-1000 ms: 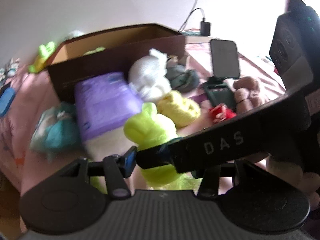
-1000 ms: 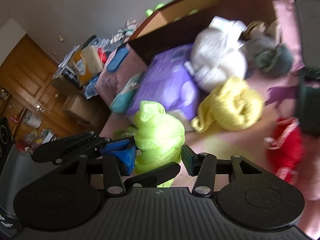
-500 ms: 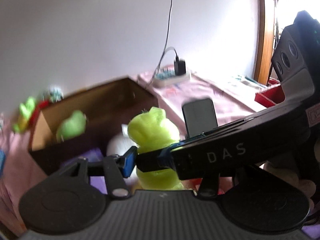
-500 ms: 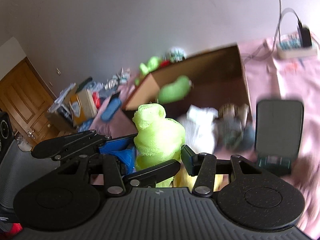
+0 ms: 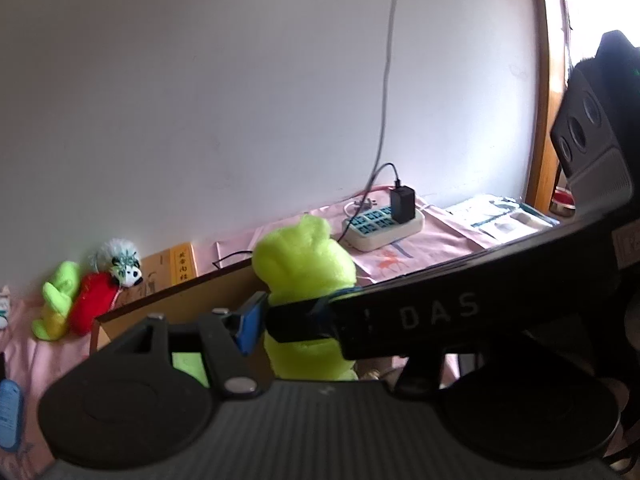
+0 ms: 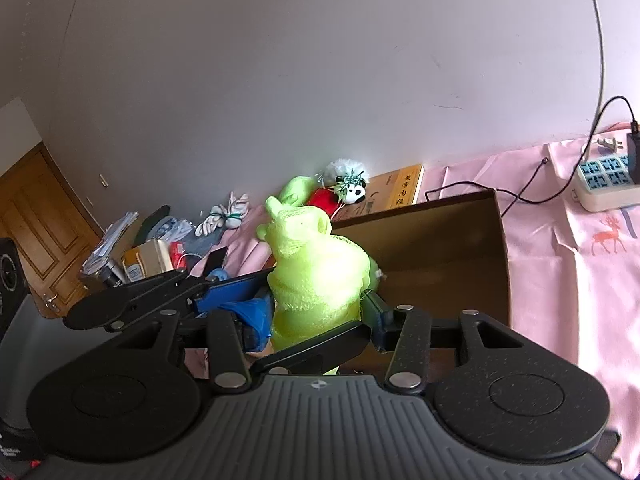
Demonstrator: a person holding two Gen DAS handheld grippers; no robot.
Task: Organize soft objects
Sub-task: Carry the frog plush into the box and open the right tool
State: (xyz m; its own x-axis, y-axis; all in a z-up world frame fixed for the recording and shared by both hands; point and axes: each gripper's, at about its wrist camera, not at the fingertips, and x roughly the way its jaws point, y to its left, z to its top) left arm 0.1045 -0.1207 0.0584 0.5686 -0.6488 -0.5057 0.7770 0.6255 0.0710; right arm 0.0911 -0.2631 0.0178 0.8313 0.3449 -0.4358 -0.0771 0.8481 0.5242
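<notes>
A lime-green mesh soft toy (image 6: pixel 312 272) hangs over the open brown cardboard box (image 6: pixel 440 248). My right gripper (image 6: pixel 316 320) is shut on its lower half, one pad pressing on each side. My left gripper (image 5: pixel 320 328) comes in from the left, and its jaws are opening. Its blue pad (image 5: pixel 250 324) stands just beside the toy (image 5: pixel 304 264), which is still between the jaws. Its other finger is hidden behind the right gripper's black body (image 5: pixel 440 312). Another green soft piece (image 5: pixel 188 364) lies inside the box (image 5: pixel 180 292).
Behind the box, against the wall, lie green, red and panda plush toys (image 6: pixel 344 188) and a yellow book (image 6: pixel 400 190). A power strip (image 6: pixel 604 184) with a charger and cables sits on the pink cloth (image 6: pixel 580 280) at right. Boxes and papers (image 6: pixel 140 256) are cluttered at left.
Both grippers rose with the green toy from the pile of soft things to above the box. The views now face the wall. The left blue pad has drawn slightly away from the toy.
</notes>
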